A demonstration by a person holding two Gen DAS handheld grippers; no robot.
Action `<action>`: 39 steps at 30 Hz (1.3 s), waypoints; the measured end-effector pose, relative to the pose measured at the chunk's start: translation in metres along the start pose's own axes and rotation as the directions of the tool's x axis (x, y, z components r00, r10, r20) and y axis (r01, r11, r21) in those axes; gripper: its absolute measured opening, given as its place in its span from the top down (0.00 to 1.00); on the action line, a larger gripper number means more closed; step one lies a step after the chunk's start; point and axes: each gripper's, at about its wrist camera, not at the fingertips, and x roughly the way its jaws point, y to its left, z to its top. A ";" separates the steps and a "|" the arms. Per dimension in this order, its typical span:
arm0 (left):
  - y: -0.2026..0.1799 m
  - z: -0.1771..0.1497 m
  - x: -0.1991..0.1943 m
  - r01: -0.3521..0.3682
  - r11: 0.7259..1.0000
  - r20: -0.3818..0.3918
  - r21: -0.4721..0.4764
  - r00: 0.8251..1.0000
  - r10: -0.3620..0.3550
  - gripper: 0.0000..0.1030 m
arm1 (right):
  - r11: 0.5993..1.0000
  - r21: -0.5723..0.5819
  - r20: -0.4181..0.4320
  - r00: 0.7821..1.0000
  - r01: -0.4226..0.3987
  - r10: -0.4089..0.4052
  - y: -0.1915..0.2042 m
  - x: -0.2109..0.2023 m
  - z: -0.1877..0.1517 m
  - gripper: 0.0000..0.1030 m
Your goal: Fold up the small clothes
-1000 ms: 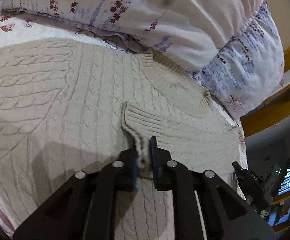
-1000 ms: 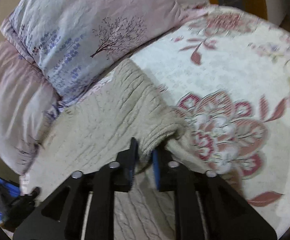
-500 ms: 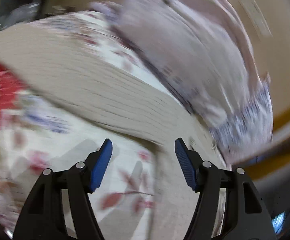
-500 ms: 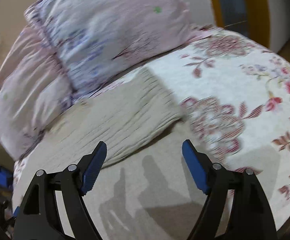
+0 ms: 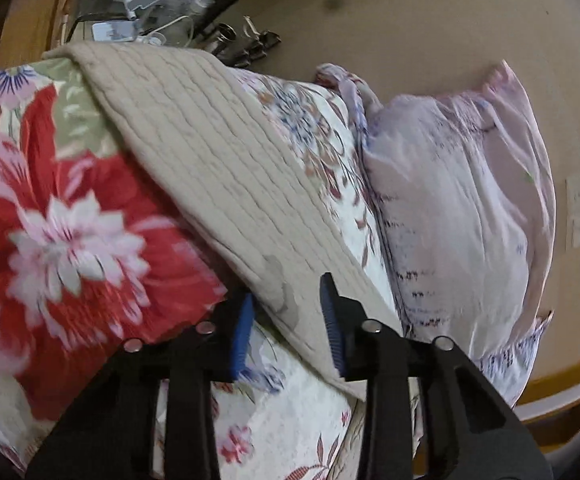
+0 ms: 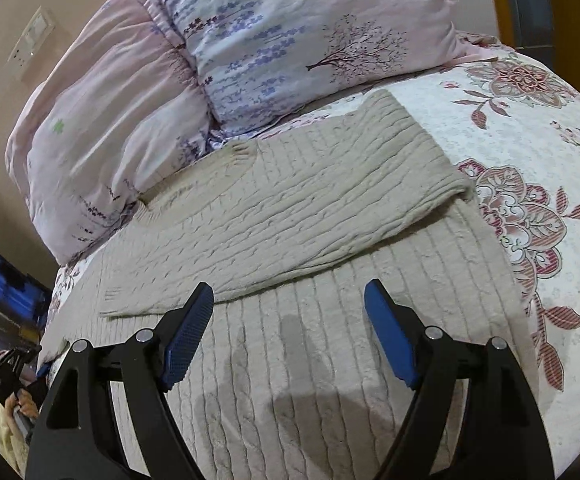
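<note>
A beige cable-knit sweater lies flat on the bed, with one sleeve folded across its body. My right gripper hovers open just above the sweater's lower body, nothing between its blue pads. In the left wrist view the sweater runs away as a long beige strip. My left gripper straddles its near edge. Its jaws are closing with the knit edge between them, and a dark gap still shows beside the left pad.
Two pink and lilac pillows line the head of the bed behind the sweater. A floral quilt covers the bed. A red flowered cover lies left of the sweater. Cables and small clutter sit beyond the bed's far edge.
Both grippers let go of the sleeve they had pinched. The right one opened wide and drew back. The left one swung over to the sweater's side edge, rolled, opened, then narrowed around that edge.
</note>
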 end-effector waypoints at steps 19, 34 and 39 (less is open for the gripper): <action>-0.150 -0.058 0.004 0.184 0.919 -0.061 0.348 0.983 -0.173 0.95 | 0.997 -0.051 0.008 0.999 -0.051 0.052 0.008 -0.007 0.002 0.22; -0.207 -0.283 0.133 0.347 0.778 -0.537 0.524 0.843 -0.014 0.80 | 0.989 -0.146 -0.023 1.000 -0.024 0.021 0.016 -0.011 0.006 0.22; -0.185 -0.259 0.110 0.372 0.797 -0.538 0.477 0.840 -0.070 0.51 | 0.937 -0.336 -0.026 0.996 -0.091 0.087 0.062 -0.015 0.014 0.22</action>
